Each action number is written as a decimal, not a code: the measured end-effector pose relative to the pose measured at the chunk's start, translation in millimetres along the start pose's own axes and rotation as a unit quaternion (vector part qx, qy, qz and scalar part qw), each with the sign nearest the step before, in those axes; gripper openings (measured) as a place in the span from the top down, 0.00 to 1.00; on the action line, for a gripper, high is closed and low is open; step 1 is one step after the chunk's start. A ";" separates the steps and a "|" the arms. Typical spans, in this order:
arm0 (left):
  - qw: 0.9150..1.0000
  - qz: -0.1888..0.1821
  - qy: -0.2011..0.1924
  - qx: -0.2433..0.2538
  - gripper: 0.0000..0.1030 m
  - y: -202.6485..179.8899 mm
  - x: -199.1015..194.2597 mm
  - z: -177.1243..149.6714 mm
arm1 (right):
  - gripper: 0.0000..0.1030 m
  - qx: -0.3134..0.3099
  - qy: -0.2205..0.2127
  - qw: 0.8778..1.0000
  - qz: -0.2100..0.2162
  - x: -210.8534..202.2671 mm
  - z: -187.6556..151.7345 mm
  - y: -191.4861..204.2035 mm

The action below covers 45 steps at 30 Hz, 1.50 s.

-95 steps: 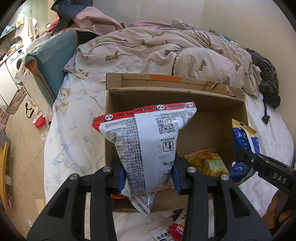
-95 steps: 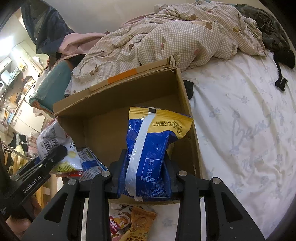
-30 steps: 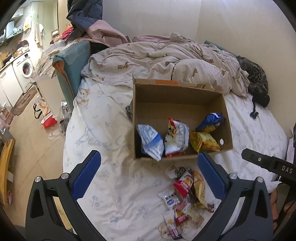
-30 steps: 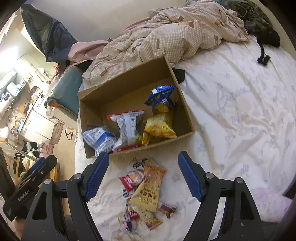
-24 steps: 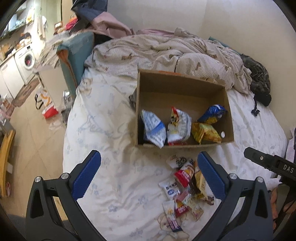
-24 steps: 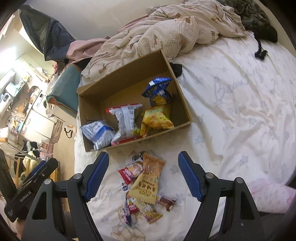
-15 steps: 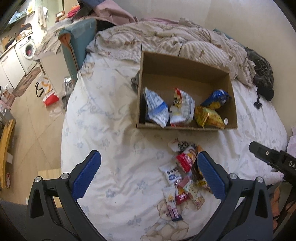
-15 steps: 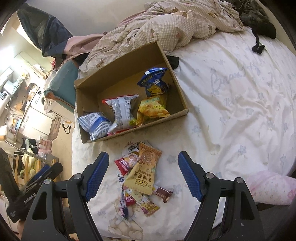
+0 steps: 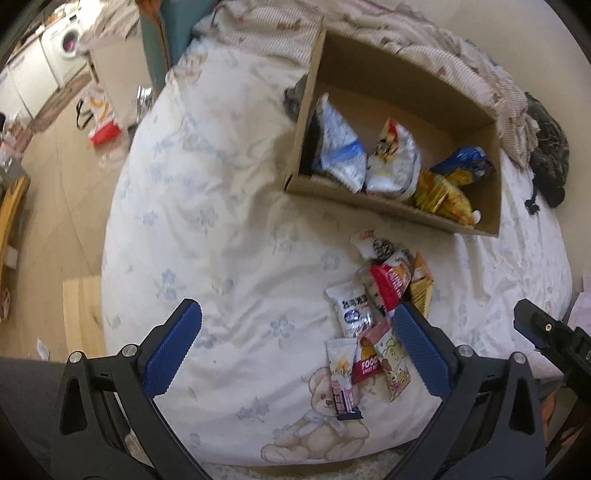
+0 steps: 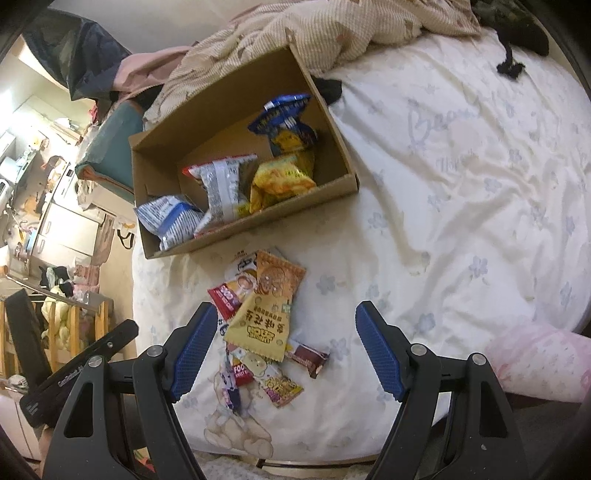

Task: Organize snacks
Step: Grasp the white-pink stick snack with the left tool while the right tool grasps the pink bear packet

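Note:
An open cardboard box [image 9: 388, 210] [image 10: 343, 184] stands on the bed with several snack bags in it: a white-blue bag [image 9: 338, 147], a white-red bag [image 9: 395, 162], a yellow bag [image 10: 280, 181] and a blue bag [image 10: 286, 116]. A heap of small snack packets [image 9: 376, 317] [image 10: 266, 325] lies on the sheet in front of the box, a yellow packet [image 10: 267, 314] on top. My left gripper [image 9: 295, 343] hangs open above the sheet, left of the heap. My right gripper [image 10: 284, 339] is open above the heap, nothing between its fingers.
A rumpled checked quilt [image 10: 332, 33] lies behind the box. A pink pillow [image 10: 539, 362] sits at the bed's near right edge. Dark clothing [image 9: 550, 155] lies right of the box. The floor, cabinets and a washing machine [image 9: 70, 48] are to the left of the bed.
Both grippers let go of their bags into the box, drew back and now tilt down towards the heap of packets, which has come nearer in both views.

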<state>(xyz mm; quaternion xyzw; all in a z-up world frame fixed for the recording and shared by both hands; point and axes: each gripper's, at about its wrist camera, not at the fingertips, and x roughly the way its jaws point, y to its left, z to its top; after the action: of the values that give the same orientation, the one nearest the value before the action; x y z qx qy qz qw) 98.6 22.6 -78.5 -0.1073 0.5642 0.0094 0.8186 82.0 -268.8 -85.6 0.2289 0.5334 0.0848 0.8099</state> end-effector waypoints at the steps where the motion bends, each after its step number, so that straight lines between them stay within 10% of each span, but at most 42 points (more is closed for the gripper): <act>1: 1.000 0.001 0.011 -0.001 0.01 -0.2 5.6 -0.8 | 0.23 0.001 0.004 1.000 -0.002 2.0 0.2 -0.5; 12: 0.982 -0.024 0.180 0.053 0.48 -42.7 79.8 -60.6 | 0.23 0.017 0.021 1.000 -0.012 16.5 5.9 -5.5; 20: 0.978 0.003 0.192 0.081 0.58 -49.1 95.1 -72.6 | 0.23 0.017 0.023 0.999 -0.017 20.0 7.9 -5.9; 22: 0.977 0.024 0.186 0.103 0.87 -51.7 93.1 -76.3 | 0.23 0.018 0.024 0.999 -0.017 21.1 8.1 -6.2; 35: 0.994 0.033 0.089 0.052 0.86 -18.3 37.3 -40.2 | 0.23 0.008 0.025 1.000 -0.008 12.6 -0.1 -5.7; 45: 0.998 0.030 0.051 0.029 0.86 -10.9 16.2 -20.0 | 0.23 -0.020 0.168 0.985 0.039 55.0 -27.0 3.6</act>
<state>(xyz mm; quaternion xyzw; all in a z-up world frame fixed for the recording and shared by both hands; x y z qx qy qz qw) 87.6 6.5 -98.5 -0.0666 0.6079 0.0123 0.7911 81.0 -237.1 -138.2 0.2165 0.6503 0.1643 0.7094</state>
